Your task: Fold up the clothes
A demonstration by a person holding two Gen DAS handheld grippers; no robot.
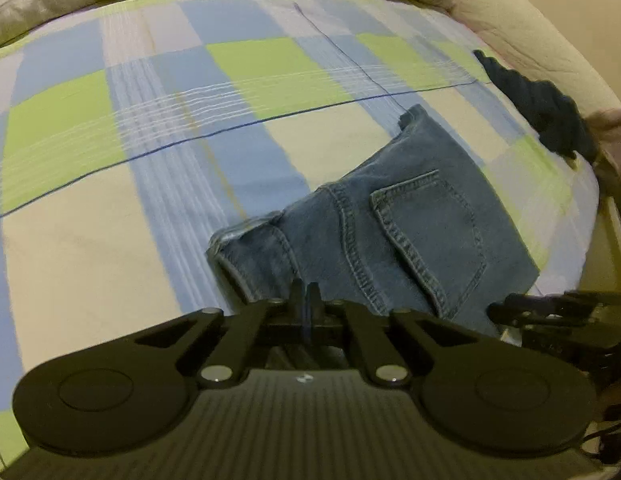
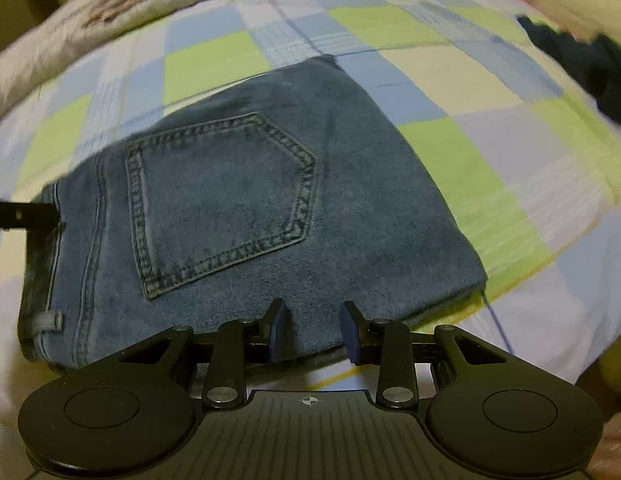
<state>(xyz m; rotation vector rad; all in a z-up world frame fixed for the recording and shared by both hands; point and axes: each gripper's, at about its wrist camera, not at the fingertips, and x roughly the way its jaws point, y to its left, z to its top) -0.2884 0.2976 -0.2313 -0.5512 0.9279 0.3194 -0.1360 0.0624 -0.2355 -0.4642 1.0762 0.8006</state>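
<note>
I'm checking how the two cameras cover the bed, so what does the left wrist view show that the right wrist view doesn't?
Only the left wrist view shows the left gripper head-on with its jaws shut, and a frayed hem on the jeans.

Only the right wrist view shows the right gripper with jaws apart, and a belt loop.

Both show the folded jeans with the back pocket up, the checked bedsheet and a dark garment near the bed's edge.
</note>
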